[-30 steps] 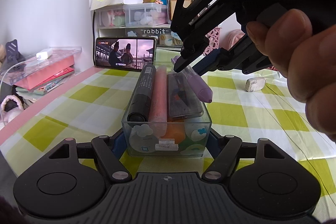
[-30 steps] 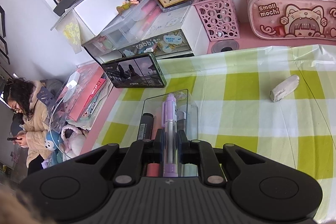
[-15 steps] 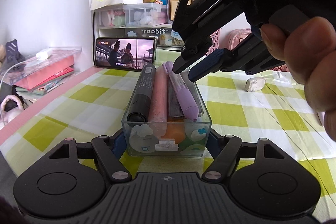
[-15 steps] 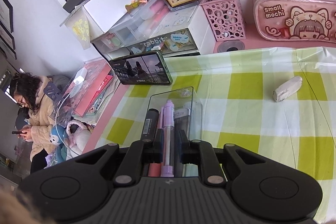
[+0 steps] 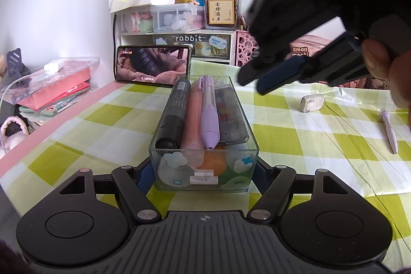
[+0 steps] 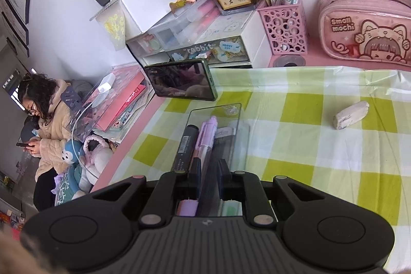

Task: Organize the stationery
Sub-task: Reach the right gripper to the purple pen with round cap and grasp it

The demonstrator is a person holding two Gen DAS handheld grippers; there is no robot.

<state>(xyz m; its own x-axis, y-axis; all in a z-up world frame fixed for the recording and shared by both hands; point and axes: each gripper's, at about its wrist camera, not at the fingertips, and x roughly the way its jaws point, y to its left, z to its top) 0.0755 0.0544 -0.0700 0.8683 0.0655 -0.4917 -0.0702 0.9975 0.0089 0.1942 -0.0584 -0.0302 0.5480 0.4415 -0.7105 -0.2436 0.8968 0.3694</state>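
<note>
Nearest the left camera, the left tongs (image 5: 204, 171) sat clamped on the short end of the clear box (image 5: 164, 145), fingers pressed to either side, apparently to keep it from sliding on the checked surface (image 5: 295, 138) while things went in. Inside the box, side by side along its length, lay a black marker (image 5: 173, 117), a pink pen (image 5: 192, 120), a purple pen (image 5: 209, 114) and a flat dark case (image 5: 228, 114), the purple pen resting on top with its tip toward the camera. Just above and beyond the box hung the right tongs (image 5: 253, 85), fingers a narrow gap apart and holding nothing, which suggested the purple pen was already let go. Farther out on the cloth, well apart from the box, an eraser (image 5: 311, 103) and a pale pen (image 5: 389, 129) awaited sorting. A phone (image 5: 153, 65) leaned against the drawers behind.
</note>
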